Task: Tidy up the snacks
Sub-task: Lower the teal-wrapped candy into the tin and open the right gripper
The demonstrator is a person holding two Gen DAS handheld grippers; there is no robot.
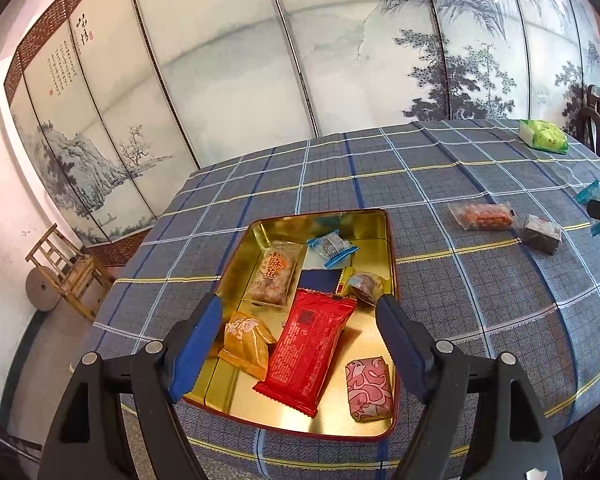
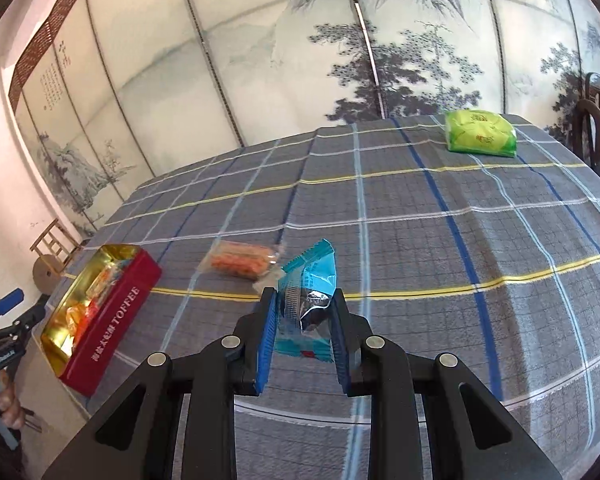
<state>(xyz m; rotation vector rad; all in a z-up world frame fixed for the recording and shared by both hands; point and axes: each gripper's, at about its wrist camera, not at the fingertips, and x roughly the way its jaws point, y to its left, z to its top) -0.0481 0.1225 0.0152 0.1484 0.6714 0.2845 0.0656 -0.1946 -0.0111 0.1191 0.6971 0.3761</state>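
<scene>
A gold-lined red toffee tin (image 1: pixel 388 240) sits on the plaid table and holds several wrapped snacks, among them a red packet (image 1: pixel 306 350) and a pink one (image 1: pixel 369 388). My left gripper (image 1: pixel 300 320) hangs open and empty just above the tin's near end. My right gripper (image 2: pixel 305 304) is shut on a teal snack packet (image 2: pixel 310 280) and holds it above the cloth, right of the tin (image 2: pixel 112 320). An orange snack in clear wrap (image 2: pixel 242 262) lies just beyond it. A green packet (image 2: pixel 480 132) lies at the far right.
A small dark wrapped snack (image 1: pixel 542 232) lies beside the orange one (image 1: pixel 484 216). A painted folding screen stands behind the table. A wooden chair (image 1: pixel 66 272) stands at the left and dark furniture (image 2: pixel 598 120) at the right table edge.
</scene>
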